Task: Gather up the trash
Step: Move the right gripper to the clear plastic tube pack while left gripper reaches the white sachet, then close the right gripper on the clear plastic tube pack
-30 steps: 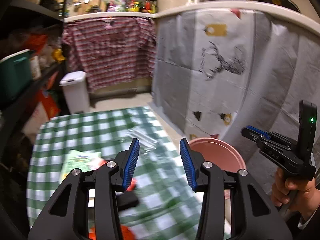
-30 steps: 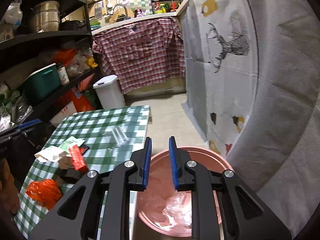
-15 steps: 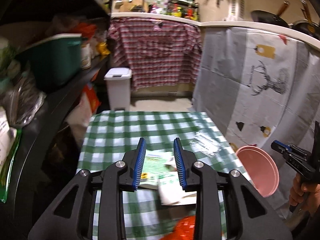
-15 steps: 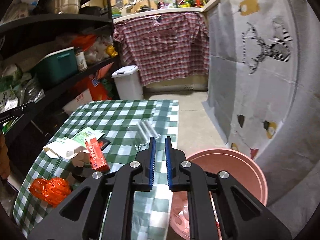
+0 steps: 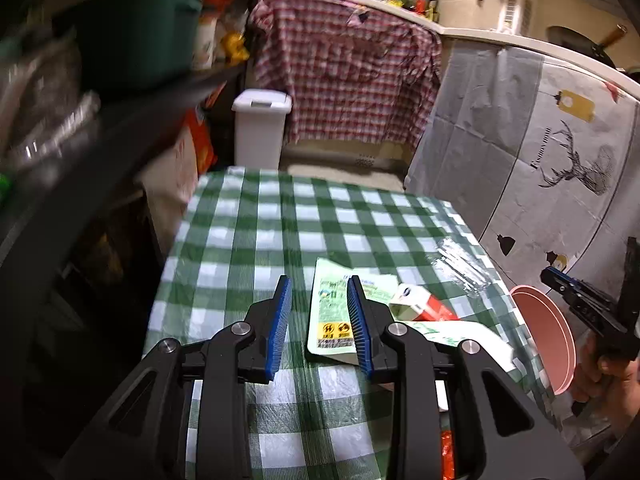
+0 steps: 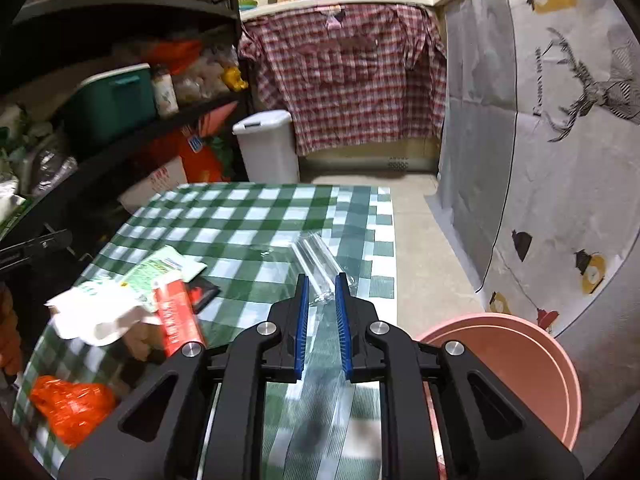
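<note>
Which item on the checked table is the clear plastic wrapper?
Start at the green-and-white checked tablecloth, then go to the edge nearest the pink plastic basin. The clear, crinkled plastic wrapper lies there alone; it is see-through, unlike the printed packets and red carton.

We saw a green-checked table (image 6: 248, 220); left of the right jaws lay a red carton (image 6: 174, 316), ahead a clear wrapper (image 6: 316, 258), and an orange bag (image 6: 70, 404) far left.

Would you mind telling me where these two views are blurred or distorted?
Left wrist view: the shelf at left is smeared by motion blur, and the counter edge bows from fisheye distortion. Right wrist view: mostly sharp, but the white wrapper and orange bag at lower left look soft; the clear plastic shows faint glare.
</note>
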A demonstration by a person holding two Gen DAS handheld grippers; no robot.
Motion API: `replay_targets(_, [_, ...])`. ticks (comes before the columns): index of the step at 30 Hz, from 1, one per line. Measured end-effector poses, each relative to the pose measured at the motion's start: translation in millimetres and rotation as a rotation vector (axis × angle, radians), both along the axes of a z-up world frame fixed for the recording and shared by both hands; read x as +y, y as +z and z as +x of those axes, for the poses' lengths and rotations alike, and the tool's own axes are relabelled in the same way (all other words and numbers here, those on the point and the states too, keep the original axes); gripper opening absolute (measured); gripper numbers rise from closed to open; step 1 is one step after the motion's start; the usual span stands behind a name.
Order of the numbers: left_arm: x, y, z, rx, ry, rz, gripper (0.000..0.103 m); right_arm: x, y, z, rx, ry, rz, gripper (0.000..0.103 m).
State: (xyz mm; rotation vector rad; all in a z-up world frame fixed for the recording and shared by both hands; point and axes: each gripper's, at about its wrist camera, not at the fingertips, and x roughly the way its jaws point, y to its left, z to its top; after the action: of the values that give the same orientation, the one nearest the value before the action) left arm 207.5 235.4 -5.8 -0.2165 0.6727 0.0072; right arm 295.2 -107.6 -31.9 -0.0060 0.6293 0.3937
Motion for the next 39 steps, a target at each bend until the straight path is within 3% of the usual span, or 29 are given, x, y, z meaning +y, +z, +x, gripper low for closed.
replay_targets(4, [3.8,-17.7,9.6,0.035,-0.007,0.002,0.029,9.8,-15.0,22.7,0.048,0.01,-0.004,0.016])
replay_targets(8, [-3.0,-30.0,17.7,0.066,-0.049,0.008,0.029,20.4,-21.8,44.6,0.096,0.041,-0.013,0.037])
replay_targets(12, [-7.5,-36.7,24.5,0.086,-0.072,0.014,0.031,29.5,-25.6,65.4,0.139,0.067,-0.032,0.048])
replay_targets(13, [-6.1,-38.6,26.4,0.093,-0.072,0.003,0.038,31.4,-28.0,71.2,0.156,0.076,-0.036,0.05])
replay_targets(15, [-4.7,-43.1,30.5,0.111,-0.063,-0.005,0.051,34.6,-32.5,79.5,0.169,0.076,-0.063,0.051])
replay_targets(16, [-4.4,-44.9,32.4,0.117,-0.056,0.0,0.053,35.5,-35.8,83.7,0.182,0.078,-0.068,0.051])
replay_targets(23, [0.0,-56.5,41.5,0.15,-0.047,-0.024,0.053,43.8,-54.6,100.4,0.246,0.09,-0.124,0.051])
replay_targets(32, [7.1,-63.9,50.1,0.169,-0.035,-0.095,0.053,55.3,-61.6,99.3,0.23,0.111,-0.177,0.055])
replay_targets(37, [7.4,-69.9,57.2,0.188,-0.042,-0.155,0.053,58.1,-61.2,96.6,0.215,0.13,-0.185,0.047])
replay_targets(39, [5.6,-72.1,59.4,0.195,-0.048,-0.173,0.053,59.8,-60.8,94.5,0.205,0.138,-0.191,0.036])
